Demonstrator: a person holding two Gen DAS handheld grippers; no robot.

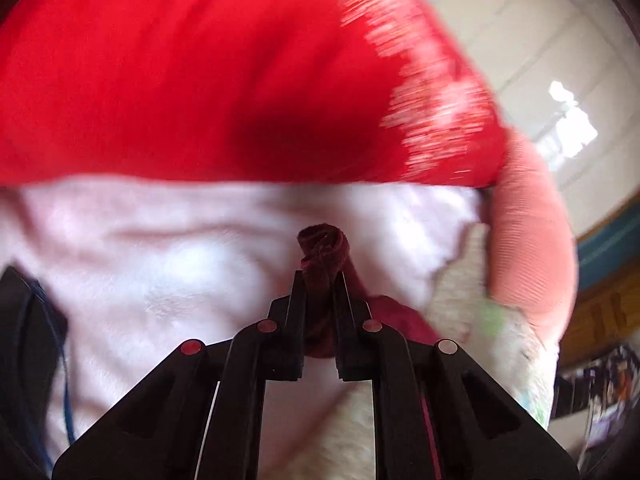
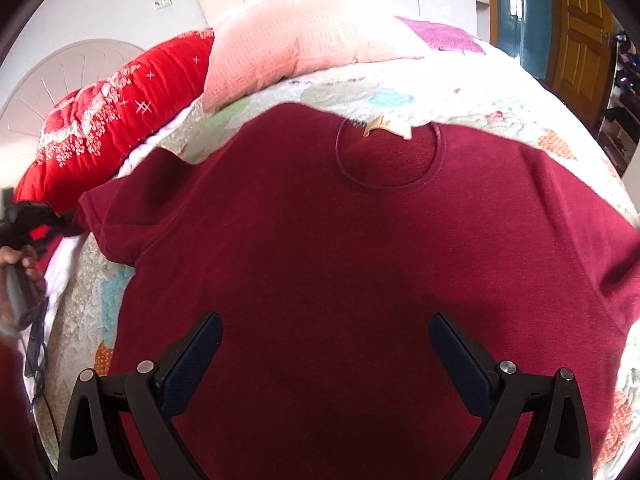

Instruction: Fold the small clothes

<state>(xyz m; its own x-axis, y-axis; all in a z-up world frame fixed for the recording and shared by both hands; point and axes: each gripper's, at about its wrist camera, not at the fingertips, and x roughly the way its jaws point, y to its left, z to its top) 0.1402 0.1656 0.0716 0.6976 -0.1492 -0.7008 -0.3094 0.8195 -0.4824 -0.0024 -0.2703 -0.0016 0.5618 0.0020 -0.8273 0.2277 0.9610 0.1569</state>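
**Left gripper pinches the shirt, right one waits open**

A dark red shirt (image 2: 340,260) lies flat on the quilt (image 2: 460,84) of a bed, front side up, with the round neck (image 2: 388,156) at 12 o'clock and a small beige label (image 2: 380,125) inside it. One short sleeve (image 2: 120,216) points to 9 o'clock.

The right gripper (image 2: 326,344) hangs above the lower part of the shirt with its fingers (image 2: 192,360) spread wide, and nothing is between them.

The left gripper (image 1: 320,280) has its fingers closed tight on a bunched piece of the dark red cloth (image 1: 324,248), which sticks out past the tips. Behind it are a white fleece (image 1: 160,264) and, at 12 o'clock, a bright red blanket (image 1: 200,80), blurred.

In the right view the red blanket (image 2: 120,120) lies at 10 o'clock, beside a pink pillow (image 2: 288,44) at 12 o'clock. A hand (image 2: 16,264) shows at 9 o'clock, at the edge.
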